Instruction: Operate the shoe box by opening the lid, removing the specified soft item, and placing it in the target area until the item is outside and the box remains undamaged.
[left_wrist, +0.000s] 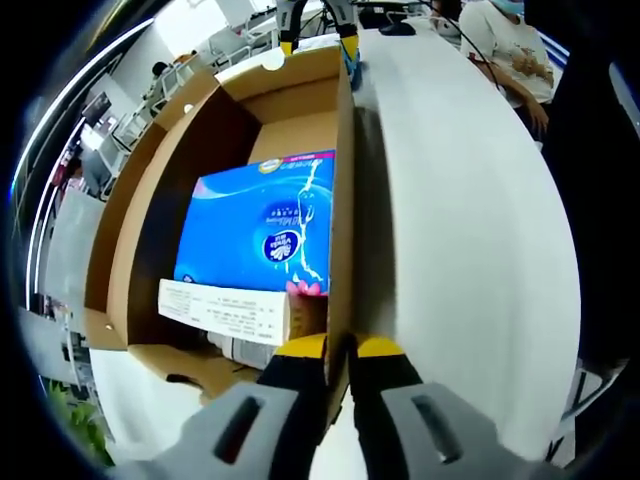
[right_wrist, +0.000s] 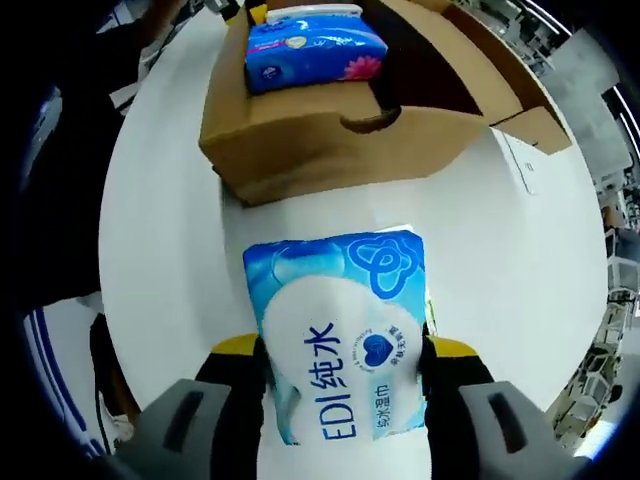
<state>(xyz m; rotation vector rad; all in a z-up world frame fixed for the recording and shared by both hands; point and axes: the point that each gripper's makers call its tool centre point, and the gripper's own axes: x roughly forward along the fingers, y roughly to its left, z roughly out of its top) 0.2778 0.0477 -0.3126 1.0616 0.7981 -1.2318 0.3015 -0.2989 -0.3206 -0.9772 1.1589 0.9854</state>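
Currently the removal step looks done and the placing step is in hand. The right claw (right_wrist: 342, 360) is closed on a soft wipes pack (right_wrist: 340, 335), blue and white with "EDI" lettering, its yellow-tipped jaws pressed against the pack's two long sides. In the right gripper view the pack sits over the white tabletop (right_wrist: 520, 270), on the near side of the shoe box (right_wrist: 330, 130) and apart from it; whether it rests on the surface or hangs just above it I cannot tell.

The box lies open, cardboard walls intact as far as visible, no tear or crush seen. A second blue pack (right_wrist: 312, 45) remains inside.

In the left gripper view, the left claw (left_wrist: 340, 350) has its jaws closed on the near end of the box's right-hand wall (left_wrist: 342, 200), one jaw inside and one outside, apparently steadying the box. The blue pack (left_wrist: 262, 225) inside lies flat, with a white printed label (left_wrist: 222, 312) at its near edge.

Judgement: the next move calls for setting the held pack down flat in the target area, then parting the right jaws gently so that the soft pack does not drag. The left claw should let go of the wall without bending it.
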